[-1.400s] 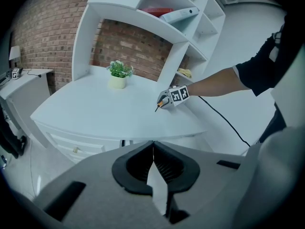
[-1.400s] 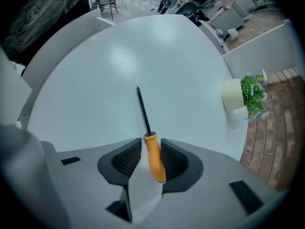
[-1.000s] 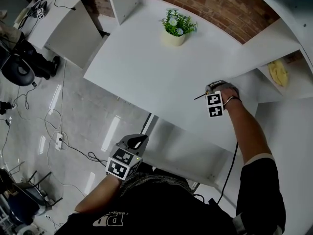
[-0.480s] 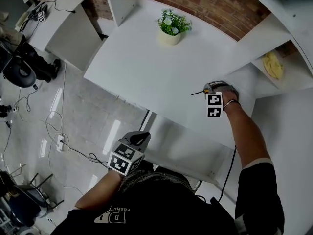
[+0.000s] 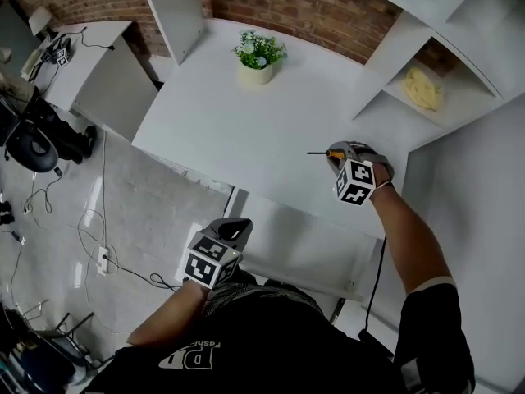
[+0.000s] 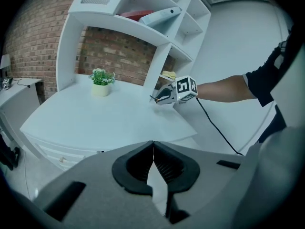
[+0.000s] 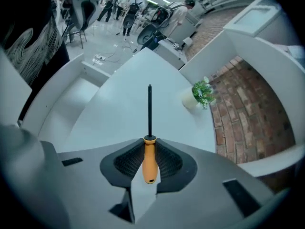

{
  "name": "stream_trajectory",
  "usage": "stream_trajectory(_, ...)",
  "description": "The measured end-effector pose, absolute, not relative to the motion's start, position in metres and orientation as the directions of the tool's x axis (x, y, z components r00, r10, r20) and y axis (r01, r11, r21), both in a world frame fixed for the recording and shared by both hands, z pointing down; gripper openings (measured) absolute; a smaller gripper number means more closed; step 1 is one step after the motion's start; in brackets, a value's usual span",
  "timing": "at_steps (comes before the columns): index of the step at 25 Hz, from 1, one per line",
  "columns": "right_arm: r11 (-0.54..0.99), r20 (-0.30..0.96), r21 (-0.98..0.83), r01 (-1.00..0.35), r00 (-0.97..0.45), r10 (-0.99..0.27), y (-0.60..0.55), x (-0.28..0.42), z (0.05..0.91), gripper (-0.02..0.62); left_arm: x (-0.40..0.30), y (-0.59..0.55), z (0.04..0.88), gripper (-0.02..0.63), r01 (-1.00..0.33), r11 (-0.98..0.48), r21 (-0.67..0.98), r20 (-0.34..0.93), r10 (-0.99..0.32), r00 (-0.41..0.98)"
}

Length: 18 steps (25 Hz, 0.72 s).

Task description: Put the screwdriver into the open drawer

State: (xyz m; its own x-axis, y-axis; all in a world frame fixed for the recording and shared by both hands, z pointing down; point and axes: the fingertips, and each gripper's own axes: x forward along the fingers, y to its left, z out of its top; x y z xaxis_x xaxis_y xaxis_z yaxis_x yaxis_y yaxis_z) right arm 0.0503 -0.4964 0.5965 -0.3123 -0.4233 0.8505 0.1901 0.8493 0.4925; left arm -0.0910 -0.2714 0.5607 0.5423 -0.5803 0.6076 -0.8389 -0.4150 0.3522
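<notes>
Screwdriver [image 7: 150, 160]: orange handle, black shaft. Held above right part of desk [image 5: 246, 130], shaft pointing across desk toward its left side.
Right gripper [image 5: 338, 154]: jaws just been closing, now pinching screwdriver handle, shaft projecting ahead.
Drawer [image 5: 299, 240]: white, open, under desk front edge.
Left gripper [image 6: 153, 149]: jaws pressed together, empty. In front of desk, near drawer's left end.
Potted plant [image 5: 258, 56]: desk far side, by brick wall.
Yellow item [image 5: 422, 89]: shelf nook at desk right end.
</notes>
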Motion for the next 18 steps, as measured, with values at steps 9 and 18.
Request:
stream_trajectory(9, 0.89, 0.765, 0.377, -0.255, -0.456, -0.455, -0.452, 0.087, 0.547, 0.074, -0.052, -0.282, 0.546, 0.018, -0.811, -0.48, 0.335, 0.58, -0.573, 0.579)
stream_trajectory(18, 0.804, 0.701, 0.13, -0.58, -0.519, -0.488, -0.411, 0.129, 0.536, 0.075, -0.021, -0.296, 0.54, 0.018, -0.772, -0.555, 0.309, 0.578, -0.535, 0.616)
